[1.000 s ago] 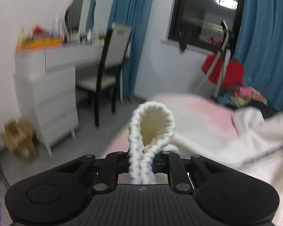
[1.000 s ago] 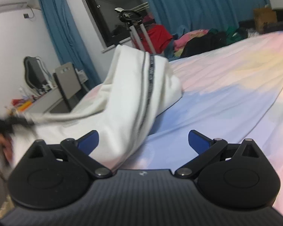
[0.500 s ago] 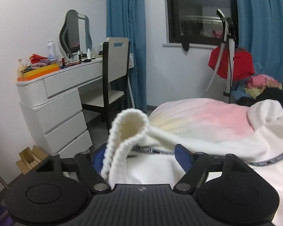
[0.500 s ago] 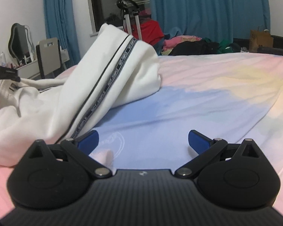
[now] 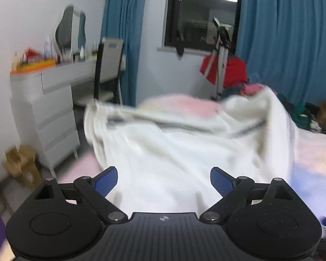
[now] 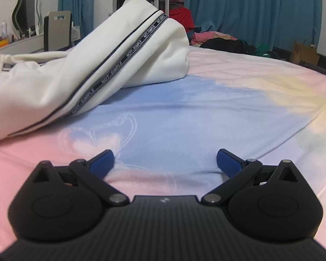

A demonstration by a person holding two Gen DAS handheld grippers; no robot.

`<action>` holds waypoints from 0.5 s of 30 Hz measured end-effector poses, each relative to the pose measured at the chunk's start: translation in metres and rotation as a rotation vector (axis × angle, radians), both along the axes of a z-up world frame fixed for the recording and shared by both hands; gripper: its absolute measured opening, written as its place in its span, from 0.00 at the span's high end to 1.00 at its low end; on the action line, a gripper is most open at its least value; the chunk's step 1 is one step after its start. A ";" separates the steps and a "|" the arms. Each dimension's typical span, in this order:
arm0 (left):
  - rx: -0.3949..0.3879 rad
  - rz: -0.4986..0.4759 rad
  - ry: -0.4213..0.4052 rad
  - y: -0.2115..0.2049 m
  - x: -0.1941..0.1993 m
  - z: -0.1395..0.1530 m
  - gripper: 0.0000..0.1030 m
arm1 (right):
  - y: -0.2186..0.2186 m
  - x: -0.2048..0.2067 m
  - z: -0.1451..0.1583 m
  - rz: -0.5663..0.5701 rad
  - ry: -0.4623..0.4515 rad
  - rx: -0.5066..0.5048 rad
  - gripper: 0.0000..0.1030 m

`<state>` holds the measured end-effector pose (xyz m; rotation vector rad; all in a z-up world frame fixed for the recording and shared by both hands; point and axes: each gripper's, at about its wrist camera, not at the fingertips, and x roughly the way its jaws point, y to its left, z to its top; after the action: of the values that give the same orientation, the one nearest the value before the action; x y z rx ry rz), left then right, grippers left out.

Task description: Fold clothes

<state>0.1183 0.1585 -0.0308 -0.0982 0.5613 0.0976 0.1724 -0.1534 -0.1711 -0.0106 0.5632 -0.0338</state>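
White garment (image 5: 184, 152) heaped on the pastel bed (image 6: 184, 113), centre frame, left claw (image 5: 164, 181) just opening, released, nothing between its jaws, right claw (image 6: 165, 161) spread wide, empty, low over bed.

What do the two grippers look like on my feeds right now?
Both look alike. The left gripper and right gripper each have a black ribbed body with a small white logo at the centre, two round black discs at the sides, black linkage arms with silver pivot pins, and blue-padded fingers. No cables, hands or sleeves show.
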 end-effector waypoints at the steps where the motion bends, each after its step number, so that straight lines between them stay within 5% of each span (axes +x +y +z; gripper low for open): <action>1: -0.007 -0.018 0.024 -0.010 -0.012 -0.005 0.09 | 0.000 -0.001 0.000 0.001 -0.001 -0.001 0.00; 5: 0.033 -0.057 0.023 -0.040 -0.045 -0.017 0.09 | -0.010 -0.004 -0.002 0.006 -0.002 0.063 0.00; 15: 0.065 -0.081 0.020 -0.059 -0.046 -0.034 0.09 | -0.017 0.003 -0.004 0.012 0.027 0.129 0.00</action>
<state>0.0728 0.0992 -0.0650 -0.0115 0.5813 0.0377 0.1755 -0.1709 -0.1750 0.1112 0.5917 0.0142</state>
